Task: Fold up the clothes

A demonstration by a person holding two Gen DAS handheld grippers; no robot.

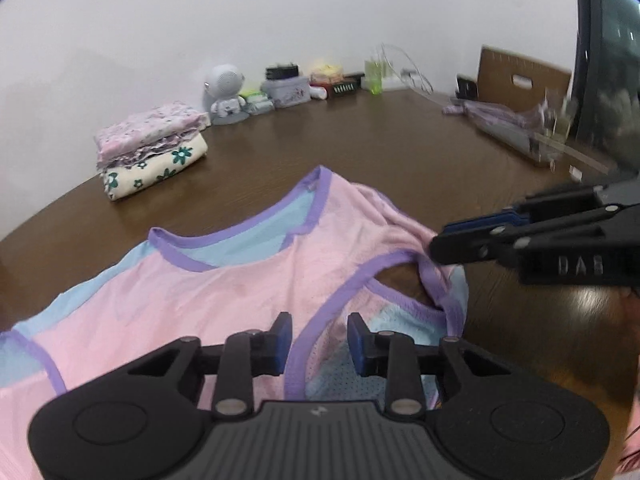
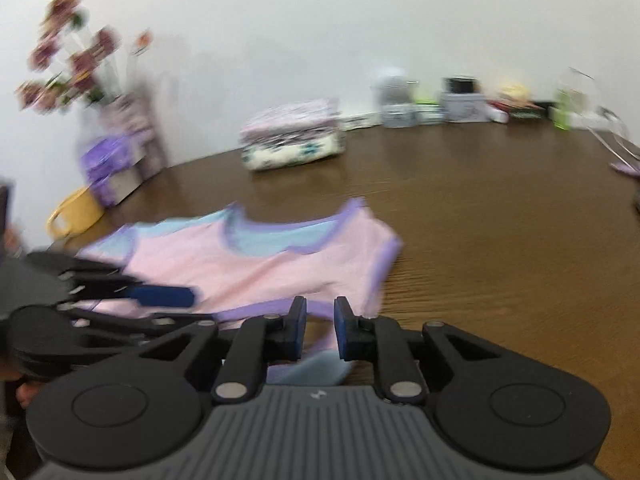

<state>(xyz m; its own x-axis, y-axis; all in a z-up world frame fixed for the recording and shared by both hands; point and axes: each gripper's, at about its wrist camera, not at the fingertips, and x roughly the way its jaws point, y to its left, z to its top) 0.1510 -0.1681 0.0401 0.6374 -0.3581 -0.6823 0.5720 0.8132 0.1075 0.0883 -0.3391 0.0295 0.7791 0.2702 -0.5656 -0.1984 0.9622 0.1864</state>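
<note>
A pink sleeveless top [image 1: 224, 280] with light blue panels and purple trim lies spread on the brown table [image 1: 360, 140]. My left gripper [image 1: 320, 344] sits low over its near armhole. The purple trim and bunched cloth fill the narrow gap between the fingers, and the pads are against the fabric. My right gripper [image 1: 434, 246] comes in from the right, shut on the shoulder strap, which puckers at its tips. In the right wrist view, which is blurred, the top [image 2: 260, 264] lies ahead. The right gripper [image 2: 321, 328] has trim between its fingers, and the left gripper [image 2: 194, 300] reaches in from the left.
A stack of folded clothes [image 1: 152, 148] sits at the back left, also seen as the stack [image 2: 292, 140]. Along the wall stand a white figurine [image 1: 224, 92], small boxes and a green cup [image 1: 374, 74]. A cardboard sheet [image 1: 520, 80] stands at the right. At the left are flowers [image 2: 72, 52], a purple box [image 2: 112, 168] and a yellow cup [image 2: 74, 212].
</note>
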